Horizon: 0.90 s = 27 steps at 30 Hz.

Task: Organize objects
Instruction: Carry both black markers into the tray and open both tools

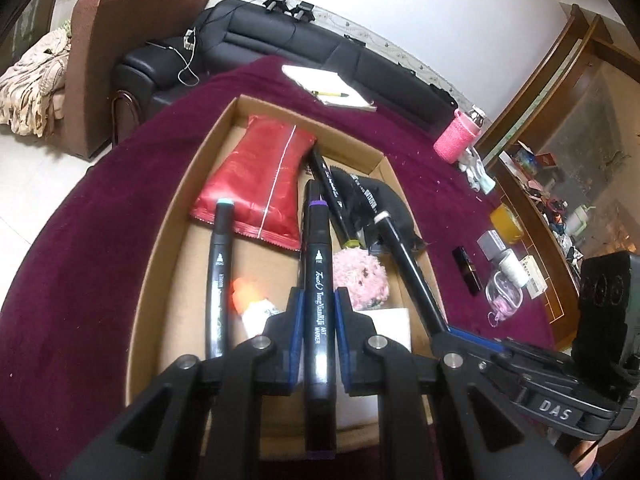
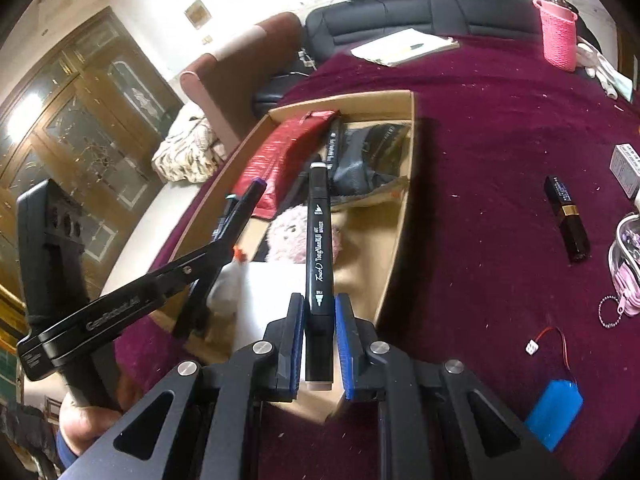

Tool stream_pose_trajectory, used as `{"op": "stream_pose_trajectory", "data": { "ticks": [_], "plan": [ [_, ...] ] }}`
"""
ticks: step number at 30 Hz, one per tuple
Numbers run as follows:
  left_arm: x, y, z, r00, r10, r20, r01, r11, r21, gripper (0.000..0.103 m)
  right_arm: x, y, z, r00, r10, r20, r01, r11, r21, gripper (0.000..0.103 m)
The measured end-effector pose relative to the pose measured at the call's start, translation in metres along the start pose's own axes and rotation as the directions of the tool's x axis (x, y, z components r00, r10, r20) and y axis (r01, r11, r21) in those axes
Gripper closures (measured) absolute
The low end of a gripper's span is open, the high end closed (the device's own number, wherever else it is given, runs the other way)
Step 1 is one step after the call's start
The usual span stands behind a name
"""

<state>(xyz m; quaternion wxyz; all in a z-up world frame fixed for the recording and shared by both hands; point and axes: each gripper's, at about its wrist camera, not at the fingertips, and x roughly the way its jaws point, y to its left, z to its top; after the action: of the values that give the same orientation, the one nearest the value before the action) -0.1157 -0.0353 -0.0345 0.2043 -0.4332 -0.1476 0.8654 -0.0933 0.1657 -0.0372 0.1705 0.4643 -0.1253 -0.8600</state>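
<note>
Your left gripper [image 1: 316, 312] squeezes a black marker with a purple band [image 1: 317, 280]. Its side reads "Touch TongYuanRiJi ART MARKER". Your right gripper [image 2: 318, 320] squeezes a black marker with a white band [image 2: 319, 240] with the same words on it. Both markers point up the frame, over the cardboard box [image 1: 160, 236].

In the left view, the box fills the middle. Inside lie a red shiny bag [image 1: 260, 176], a marker with a teal end [image 1: 219, 264], a pink fluffy ball [image 1: 362, 276] and a black pouch [image 1: 372, 204]. You can read "DAS" on the other gripper at lower right.

Only the right view shows a blue battery pack [image 2: 554, 416] at lower right, on the dark red cloth [image 2: 480, 160]. A black and gold lipstick [image 2: 566, 220] lies at the right. The other gripper at lower left has writing, too blurry to read.
</note>
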Motion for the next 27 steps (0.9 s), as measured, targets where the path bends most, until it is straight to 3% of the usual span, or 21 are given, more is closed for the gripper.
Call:
{"op": "stream_pose_trajectory", "data": {
  "ticks": [8, 17, 19, 21, 22, 27],
  "plan": [
    [0.021, -0.003, 0.002, 1.000, 0.009, -0.029, -0.009, 1.000, -0.009, 0.089, 0.013, 0.000, 0.000, 1.000, -0.015, -0.022, 0.015, 1.000, -0.008, 0.086],
    [0.017, 0.000, 0.001, 1.000, 0.015, -0.019, -0.015, 1.000, -0.023, 0.087, 0.013, 0.004, -0.007, 1.000, 0.003, -0.029, -0.003, 1.000, -0.015, 0.085],
    [0.017, 0.000, 0.000, 1.000, 0.018, -0.023, -0.019, 1.000, -0.024, 0.083, 0.010, 0.004, -0.008, 1.000, 0.006, -0.024, -0.007, 1.000, -0.014, 0.085],
    [0.013, -0.001, 0.000, 1.000, 0.019, -0.015, -0.020, 0.999, -0.030, 0.066, 0.007, 0.004, -0.008, 1.000, 0.005, -0.020, -0.005, 1.000, -0.014, 0.085],
    [0.011, -0.001, 0.000, 1.000, 0.016, -0.012, -0.016, 0.999, -0.030, 0.063, 0.005, 0.004, -0.008, 1.000, 0.005, -0.018, -0.005, 1.000, -0.016, 0.085],
    [-0.001, -0.009, 0.000, 1.000, 0.021, 0.007, -0.020, 1.000, -0.015, 0.058, -0.006, 0.003, -0.010, 1.000, 0.028, -0.005, -0.028, 1.000, -0.011, 0.085]
  ]
}}
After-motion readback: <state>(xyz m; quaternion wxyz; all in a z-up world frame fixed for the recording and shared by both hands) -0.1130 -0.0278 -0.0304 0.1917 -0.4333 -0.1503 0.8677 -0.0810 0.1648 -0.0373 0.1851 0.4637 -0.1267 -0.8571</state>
